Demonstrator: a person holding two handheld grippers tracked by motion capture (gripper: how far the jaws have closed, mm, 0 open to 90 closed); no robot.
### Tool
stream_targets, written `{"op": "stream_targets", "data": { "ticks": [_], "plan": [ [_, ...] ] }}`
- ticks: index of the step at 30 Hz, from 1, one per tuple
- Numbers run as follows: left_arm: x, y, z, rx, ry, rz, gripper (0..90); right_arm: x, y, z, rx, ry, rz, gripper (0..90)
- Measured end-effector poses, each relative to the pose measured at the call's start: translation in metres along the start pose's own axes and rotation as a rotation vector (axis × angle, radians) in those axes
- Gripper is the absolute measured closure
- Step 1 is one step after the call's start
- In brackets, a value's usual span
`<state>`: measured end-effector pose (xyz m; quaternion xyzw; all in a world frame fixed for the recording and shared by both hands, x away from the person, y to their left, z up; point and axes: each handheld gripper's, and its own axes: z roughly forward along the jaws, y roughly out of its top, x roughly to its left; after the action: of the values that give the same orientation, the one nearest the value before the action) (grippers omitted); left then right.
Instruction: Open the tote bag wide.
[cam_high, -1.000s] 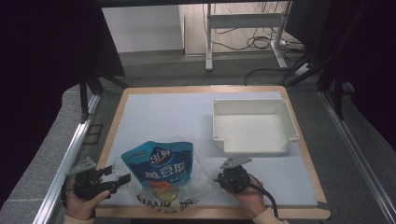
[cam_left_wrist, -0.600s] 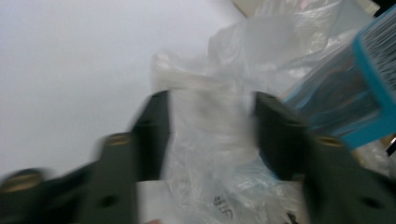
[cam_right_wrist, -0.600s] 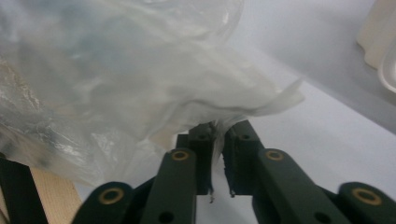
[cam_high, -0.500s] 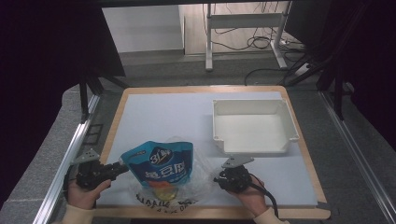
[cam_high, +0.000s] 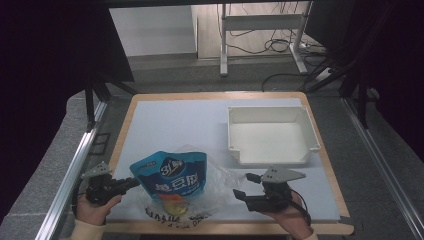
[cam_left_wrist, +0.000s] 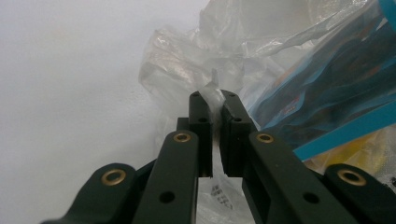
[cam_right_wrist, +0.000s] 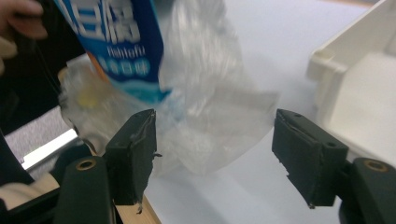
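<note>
On the table's (cam_high: 165, 115) near edge sits one clear plastic bag (cam_high: 215, 175) with one blue pouch (cam_high: 172, 172) inside. At its left side, the left gripper (cam_high: 134, 182) has just been closing and pinches the bag's film. At its right, the right gripper (cam_high: 242, 186) has just been opening, its jaws wide apart and empty. One white tray (cam_high: 270, 135) stands farther back on the right, with bare mat between.

The snack pouch (cam_high: 170, 174) lies in the clear bag (cam_high: 202, 192) near the table's (cam_high: 170, 120) front edge. The tray (cam_high: 270, 135) sits behind it, toward the right edge.
</note>
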<state>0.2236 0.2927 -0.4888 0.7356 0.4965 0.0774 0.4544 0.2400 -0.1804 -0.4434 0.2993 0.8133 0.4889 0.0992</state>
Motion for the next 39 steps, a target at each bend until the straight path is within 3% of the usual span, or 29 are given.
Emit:
{"op": "stream_targets", "data": {
  "ticks": [3, 7, 10, 16, 20, 25, 28, 31, 39],
  "plan": [
    [0.0, 0.001, 0.0, 0.0, -0.001, 0.002, 85.4, 0.001, 0.013, -0.008, -0.029, -0.01, -0.011, 29.0],
    [0.0, 0.001, 0.001, -0.002, -0.002, 0.002, 85.5, 0.004, 0.03, -0.005, -0.047, -0.005, -0.03, 29.0],
    [0.0, 0.001, 0.003, 0.001, -0.007, 0.005, 85.6, 0.008, 0.045, 0.007, -0.026, 0.003, -0.06, 29.9],
    [0.001, 0.0, 0.005, 0.005, -0.01, 0.005, 85.8, 0.01, 0.062, 0.036, 0.011, 0.027, -0.075, 37.4],
    [0.002, -0.001, 0.006, 0.008, -0.007, 0.0, 86.0, 0.009, 0.061, 0.051, 0.042, 0.042, -0.073, 48.1],
    [0.001, -0.001, 0.005, -0.001, -0.004, 0.001, 86.0, 0.005, 0.053, 0.058, 0.076, 0.043, -0.075, 73.0],
    [0.001, -0.001, 0.004, -0.006, -0.002, 0.0, 86.0, 0.002, 0.048, 0.057, 0.08, 0.038, -0.077, 82.3],
    [0.002, -0.002, 0.005, -0.01, 0.001, -0.001, 86.1, -0.002, 0.044, 0.057, 0.071, 0.033, -0.069, 86.6],
    [0.004, -0.003, 0.004, -0.032, 0.014, -0.004, 86.4, -0.016, 0.036, 0.053, 0.056, 0.023, -0.064, 87.9]
  ]
}}
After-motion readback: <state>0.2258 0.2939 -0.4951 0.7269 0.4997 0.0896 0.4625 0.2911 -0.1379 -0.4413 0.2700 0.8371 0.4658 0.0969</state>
